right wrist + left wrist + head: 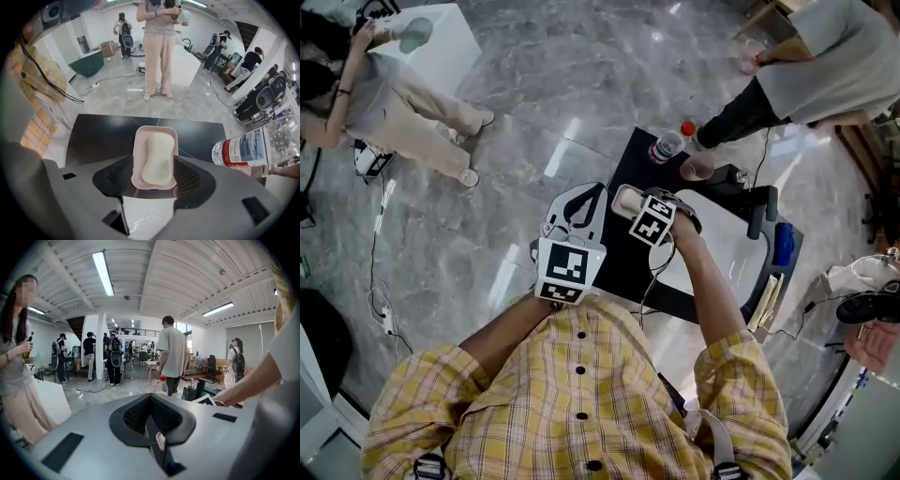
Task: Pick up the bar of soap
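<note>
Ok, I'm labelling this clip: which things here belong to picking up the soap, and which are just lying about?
Job in hand:
bar of soap
pink soap dish holding it
right gripper, open, a jaw either side of the dish

Lying about:
water bottle
clear cup
white basin

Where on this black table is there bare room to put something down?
In the right gripper view, free: the glossy black tabletop left of the pink plastic soap dish, out to the table's edge. Crowded: the dish's right, by the clear plastic water bottle.
</note>
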### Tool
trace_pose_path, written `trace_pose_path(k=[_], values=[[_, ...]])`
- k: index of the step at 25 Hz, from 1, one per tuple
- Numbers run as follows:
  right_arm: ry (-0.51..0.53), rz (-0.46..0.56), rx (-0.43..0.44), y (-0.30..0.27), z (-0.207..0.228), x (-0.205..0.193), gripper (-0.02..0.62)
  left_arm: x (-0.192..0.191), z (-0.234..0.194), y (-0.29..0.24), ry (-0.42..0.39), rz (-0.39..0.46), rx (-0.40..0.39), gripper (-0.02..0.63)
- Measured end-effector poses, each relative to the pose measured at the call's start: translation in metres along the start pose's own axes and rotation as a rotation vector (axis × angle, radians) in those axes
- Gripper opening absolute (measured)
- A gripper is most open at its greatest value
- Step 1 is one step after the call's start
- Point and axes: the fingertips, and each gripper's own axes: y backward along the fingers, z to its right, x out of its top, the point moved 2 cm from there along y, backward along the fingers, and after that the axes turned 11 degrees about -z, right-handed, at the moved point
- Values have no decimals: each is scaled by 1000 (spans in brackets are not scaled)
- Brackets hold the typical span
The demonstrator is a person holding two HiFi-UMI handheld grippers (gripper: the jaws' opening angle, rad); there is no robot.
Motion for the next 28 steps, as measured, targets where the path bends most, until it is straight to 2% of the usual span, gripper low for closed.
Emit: trace_pose_path(k=[8, 28], values=[[27, -50, 18, -15, 5, 4, 268, -5, -10, -1, 11, -17, 5, 11], [46, -89, 26, -26, 13, 8, 268, -15, -20, -2, 36, -47, 3, 11]])
